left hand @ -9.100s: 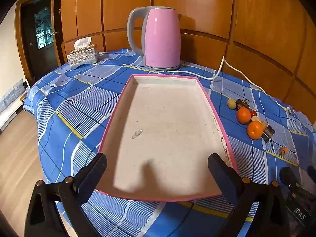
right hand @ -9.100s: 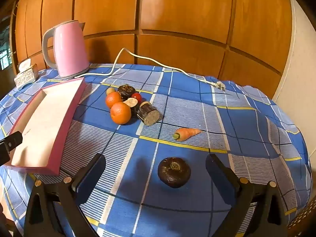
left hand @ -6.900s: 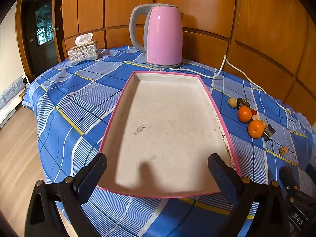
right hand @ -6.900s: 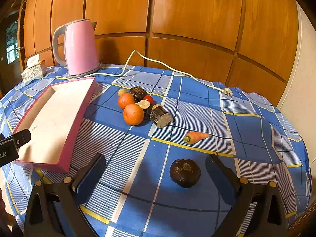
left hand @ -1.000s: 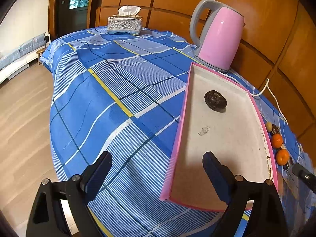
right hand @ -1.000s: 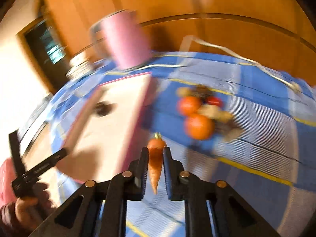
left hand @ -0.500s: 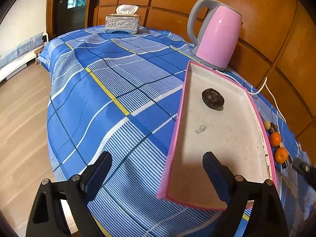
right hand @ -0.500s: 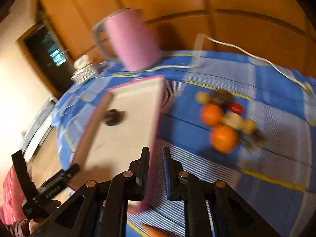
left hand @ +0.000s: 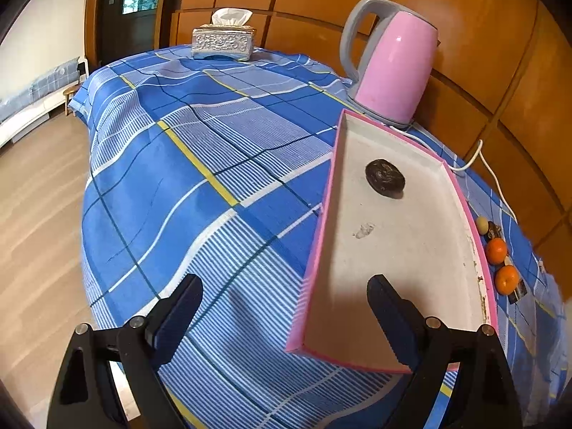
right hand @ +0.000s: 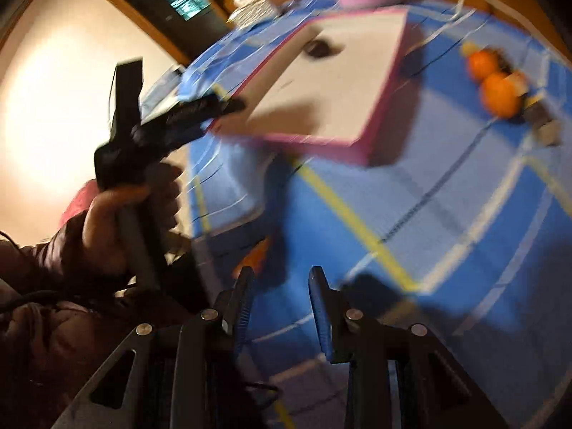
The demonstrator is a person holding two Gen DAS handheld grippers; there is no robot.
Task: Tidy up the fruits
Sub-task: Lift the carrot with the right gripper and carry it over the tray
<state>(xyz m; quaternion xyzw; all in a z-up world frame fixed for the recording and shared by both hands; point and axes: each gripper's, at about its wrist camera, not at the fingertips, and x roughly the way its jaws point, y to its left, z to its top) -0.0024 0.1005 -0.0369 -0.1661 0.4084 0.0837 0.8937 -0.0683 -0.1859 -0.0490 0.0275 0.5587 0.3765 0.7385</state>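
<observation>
One dark round fruit (left hand: 385, 178) lies alone in the pink-rimmed tray (left hand: 314, 250), toward its far end; the rest of the pale tray floor is bare apart from a small smudge. In the left wrist view the left gripper (left hand: 284, 307) stands wide apart with nothing between its fingers, the tray's near corner showing between them. Beyond the tray's far end stands a pink kettle (left hand: 391, 64), and a silver tissue box (left hand: 223, 41) sits at the far edge of the blue checked tablecloth (left hand: 186, 178). To the right of the tray, on the cloth, lie two oranges (left hand: 506, 279) with a few smaller pieces beside them.

The right wrist view is blurred. Its right gripper (right hand: 281, 295) has its jaws opening, a narrow gap between them and nothing held there. Just beyond the left fingertip a blurred orange shape, apparently a carrot (right hand: 255, 255), lies on the cloth, outside the tray (right hand: 371, 136). This view alone shows the person's hand (right hand: 107, 221) in a dark sleeve holding the left gripper's handle beside the tray's near-left corner. The dark fruit (right hand: 318, 48) and the oranges (right hand: 499, 96) appear here too.
</observation>
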